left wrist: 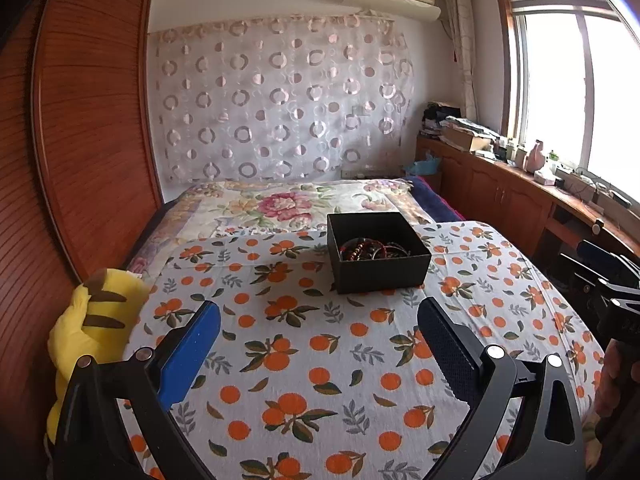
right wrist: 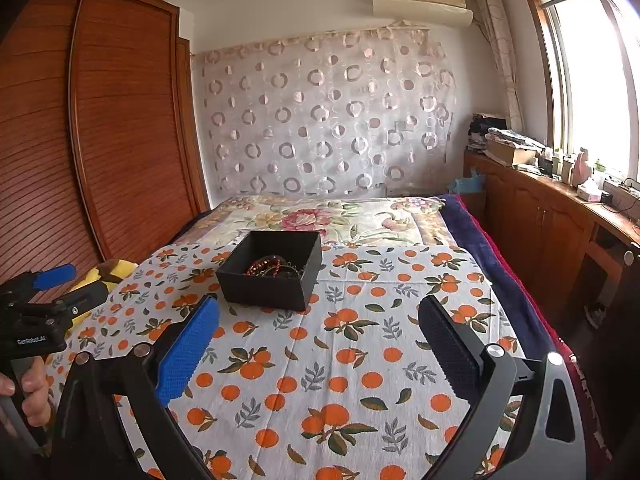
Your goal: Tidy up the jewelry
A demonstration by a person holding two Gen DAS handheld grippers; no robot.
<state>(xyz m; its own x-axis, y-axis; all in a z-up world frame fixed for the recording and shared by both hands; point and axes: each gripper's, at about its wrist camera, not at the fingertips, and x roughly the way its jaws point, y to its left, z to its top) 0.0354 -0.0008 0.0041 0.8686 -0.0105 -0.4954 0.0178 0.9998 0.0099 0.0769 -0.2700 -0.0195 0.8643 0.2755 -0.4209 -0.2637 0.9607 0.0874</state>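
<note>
Plush toy (left wrist: 94,332) lay at the bed's left edge, beside the left hand-held gripper (left wrist: 318,354), which was spread wide and empty. Jewelry (left wrist: 370,248) sat heaped in the black box (left wrist: 380,276) on the orange-print cloth (left wrist: 320,360). Further right, the right hand-held gripper (right wrist: 318,354) gaped empty too; gathering looked finished, though any sorting seemed not yet done.

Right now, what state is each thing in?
Black box: open, no lid, upright on the cloth.
Bracelets: piled inside the box.
Left gripper: open, empty.
Right gripper: open, empty.
Yellow plush toy: lying at the cloth's left edge.
</note>
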